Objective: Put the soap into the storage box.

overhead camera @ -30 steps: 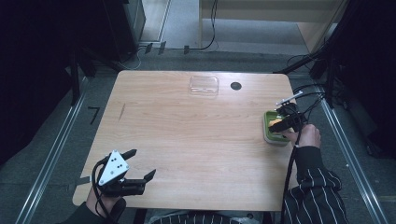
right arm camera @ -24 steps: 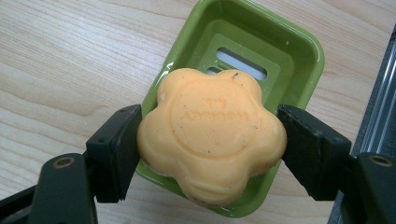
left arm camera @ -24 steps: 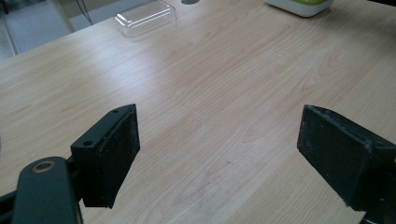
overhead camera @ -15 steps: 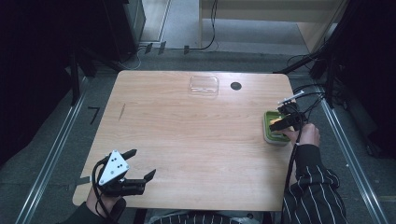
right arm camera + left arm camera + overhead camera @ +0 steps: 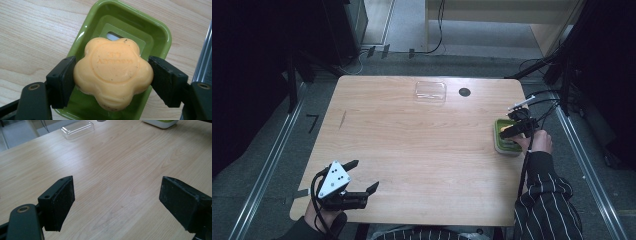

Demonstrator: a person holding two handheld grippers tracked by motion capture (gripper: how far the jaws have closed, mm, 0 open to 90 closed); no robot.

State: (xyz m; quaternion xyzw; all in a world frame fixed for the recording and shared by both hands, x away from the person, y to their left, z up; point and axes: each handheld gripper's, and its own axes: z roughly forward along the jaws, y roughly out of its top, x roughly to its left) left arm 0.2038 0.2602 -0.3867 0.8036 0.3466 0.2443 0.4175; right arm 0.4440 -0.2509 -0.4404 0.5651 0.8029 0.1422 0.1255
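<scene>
Right tool (image 5: pixel 113 75) grips an orange flower-shaped soap bar (image 5: pixel 113 72) over the green plastic soap dish (image 5: pixel 160 32) at the wooden desk's (image 5: pixel 422 145) right edge; its embossed writing is unreadable. Left tool (image 5: pixel 117 200) gapes, released, near-left.

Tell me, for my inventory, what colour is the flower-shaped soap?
Pale orange flower-shaped soap bar, clearest in the right gripper view.

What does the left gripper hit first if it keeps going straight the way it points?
Probably bare table first: the left gripper, jaws open, looks slightly down at the wood. If it skims level, the line runs between the clear plastic lid and the green soap dish; depth is unclear.
</scene>
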